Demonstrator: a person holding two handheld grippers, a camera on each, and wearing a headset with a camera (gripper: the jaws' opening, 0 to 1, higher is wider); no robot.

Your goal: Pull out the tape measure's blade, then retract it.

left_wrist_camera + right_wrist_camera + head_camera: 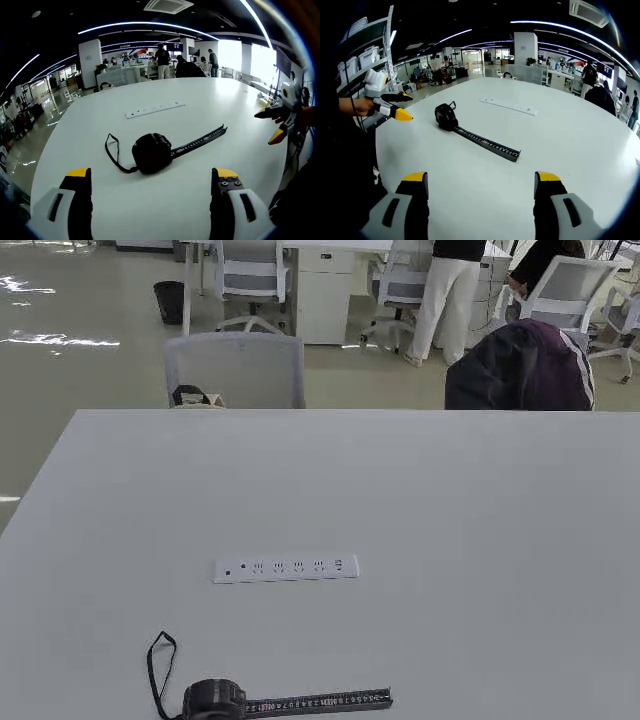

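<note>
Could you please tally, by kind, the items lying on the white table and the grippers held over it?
Tape measure: 1, blade partly pulled out
Power strip: 1
Grippers: 2, the left gripper and the right gripper, both open
Total: 4

My left gripper, jaws spread wide, over the white table. Just ahead lies the black tape measure, blade drawn out to the right, strap looped to the left. Beyond it, a power strip. At right, my right gripper, jaws apart.
</note>
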